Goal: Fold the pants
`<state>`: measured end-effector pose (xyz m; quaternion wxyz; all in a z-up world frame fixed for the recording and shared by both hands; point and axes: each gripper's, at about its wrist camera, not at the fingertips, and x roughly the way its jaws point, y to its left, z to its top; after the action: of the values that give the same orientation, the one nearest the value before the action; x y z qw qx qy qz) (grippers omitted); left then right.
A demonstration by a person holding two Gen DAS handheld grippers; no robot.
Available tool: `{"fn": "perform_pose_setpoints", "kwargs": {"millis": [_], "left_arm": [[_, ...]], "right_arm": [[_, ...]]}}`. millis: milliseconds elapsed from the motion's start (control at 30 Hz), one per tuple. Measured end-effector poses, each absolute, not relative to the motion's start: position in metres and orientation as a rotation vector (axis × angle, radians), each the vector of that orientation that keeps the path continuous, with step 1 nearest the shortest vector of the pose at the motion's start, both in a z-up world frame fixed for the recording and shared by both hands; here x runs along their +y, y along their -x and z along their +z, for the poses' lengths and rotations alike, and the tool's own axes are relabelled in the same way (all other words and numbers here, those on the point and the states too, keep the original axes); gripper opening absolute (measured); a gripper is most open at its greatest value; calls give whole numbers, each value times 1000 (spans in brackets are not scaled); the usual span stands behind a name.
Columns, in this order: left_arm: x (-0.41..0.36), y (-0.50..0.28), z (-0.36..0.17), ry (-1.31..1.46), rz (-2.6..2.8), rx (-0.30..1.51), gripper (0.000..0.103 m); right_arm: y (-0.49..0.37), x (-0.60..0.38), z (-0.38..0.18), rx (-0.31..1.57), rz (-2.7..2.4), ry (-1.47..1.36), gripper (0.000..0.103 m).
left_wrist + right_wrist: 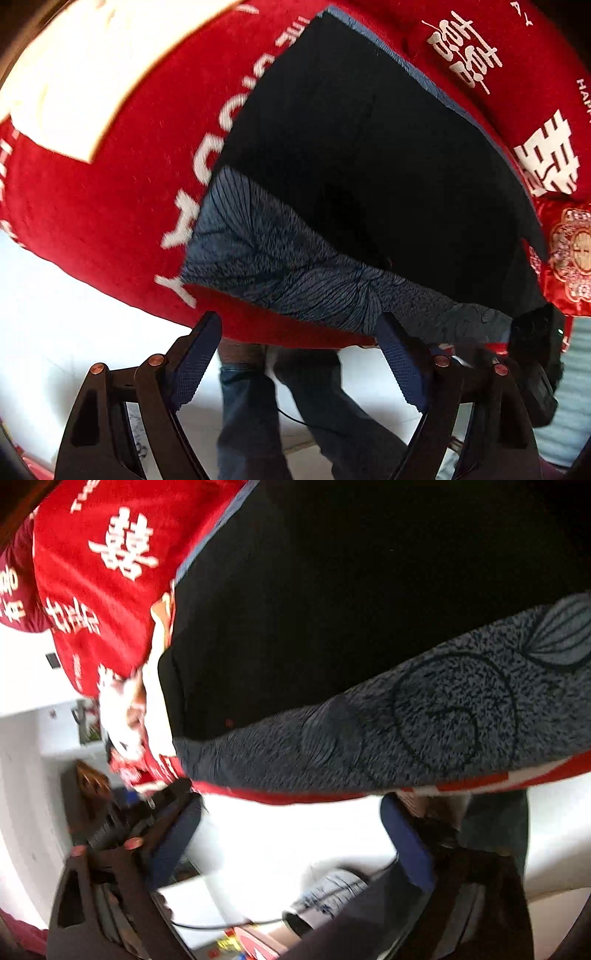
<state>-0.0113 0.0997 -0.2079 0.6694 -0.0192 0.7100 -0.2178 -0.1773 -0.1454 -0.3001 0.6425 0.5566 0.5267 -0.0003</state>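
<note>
Both tools, left (299, 358) and right (291, 834), gape empty near the pants (362, 155); a shallow pinch could grab the red blanket (110, 221) instead.

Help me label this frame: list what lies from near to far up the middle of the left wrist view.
Left tool → red blanket's edge → grey patterned band of the pants → black pants fabric → red blanket.
</note>
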Motion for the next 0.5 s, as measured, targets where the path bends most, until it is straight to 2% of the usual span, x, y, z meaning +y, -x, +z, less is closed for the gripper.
{"fn": "perform_pose_setpoints", "kwargs": {"millis": [33,133,233,300,367,500], "left_arm": [[101,12,-212,64,-501,1606,87],[102,12,-221,109,-521,1619,87],[104,11,-225,159,-529,1635,87],[102,11,-229,184,-538,1647,87],[100,10,-231,224,-539,1663,87],[94,-3,-233,534,-569,1718,87]], "right_arm": [[178,-147,-305,1181,-5,-1295,77],[181,-147,-323,1139,-3,-1416,65],[184,-146,-336,1085,0,-1533,60],[182,-145,-340,1030,26,-1598,46],[176,-148,-338,999,36,-1616,11],[165,-155,-301,921,165,-1556,9]]}}
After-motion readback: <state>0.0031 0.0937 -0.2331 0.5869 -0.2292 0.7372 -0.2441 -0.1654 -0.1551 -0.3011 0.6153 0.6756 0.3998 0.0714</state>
